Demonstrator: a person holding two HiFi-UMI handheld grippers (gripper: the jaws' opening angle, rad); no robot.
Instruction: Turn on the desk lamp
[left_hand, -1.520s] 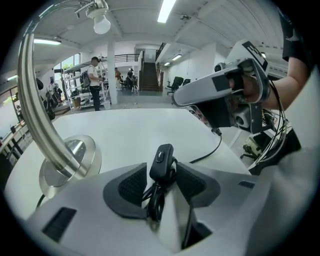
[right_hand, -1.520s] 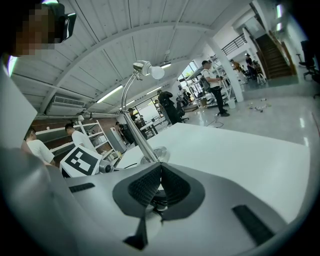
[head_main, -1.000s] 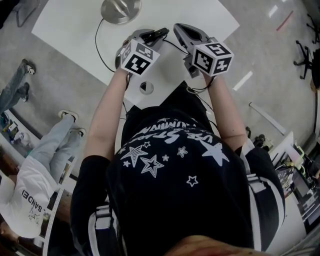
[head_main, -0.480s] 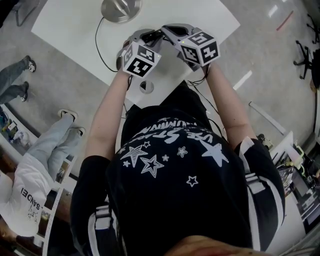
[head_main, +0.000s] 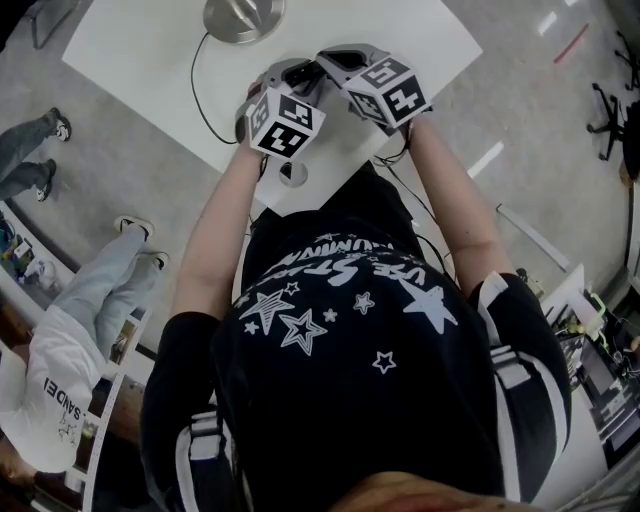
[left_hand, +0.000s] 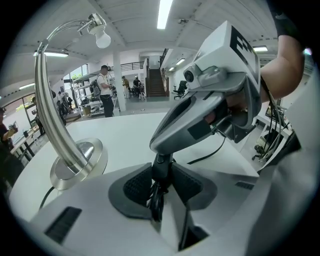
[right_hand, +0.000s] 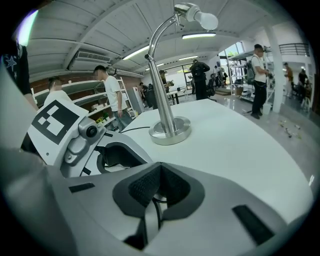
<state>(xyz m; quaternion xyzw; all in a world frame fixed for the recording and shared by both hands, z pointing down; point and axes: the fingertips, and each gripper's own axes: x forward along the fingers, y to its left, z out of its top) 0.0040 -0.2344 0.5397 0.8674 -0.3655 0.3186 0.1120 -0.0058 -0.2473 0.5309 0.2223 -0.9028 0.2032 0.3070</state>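
Right gripper (head_main: 326, 62) has swung left since a second ago, and its tip now meets the left gripper (head_main: 306, 74) over the near corner of the white table (head_main: 140, 50). At the far edge stands the lamp (head_main: 243, 18). Around the table lies a grey floor (head_main: 100, 160), with a person in a white shirt (head_main: 50, 390) at the left. Only the gripper views show the lamp's curved neck, its bulb (right_hand: 206, 20), the ceiling lights (left_hand: 164, 12) and the stairs (left_hand: 155, 82). The left fingers are clamped on the black cord (left_hand: 156, 200), with the right gripper's tip poking between them; the right fingers sit together at their tips
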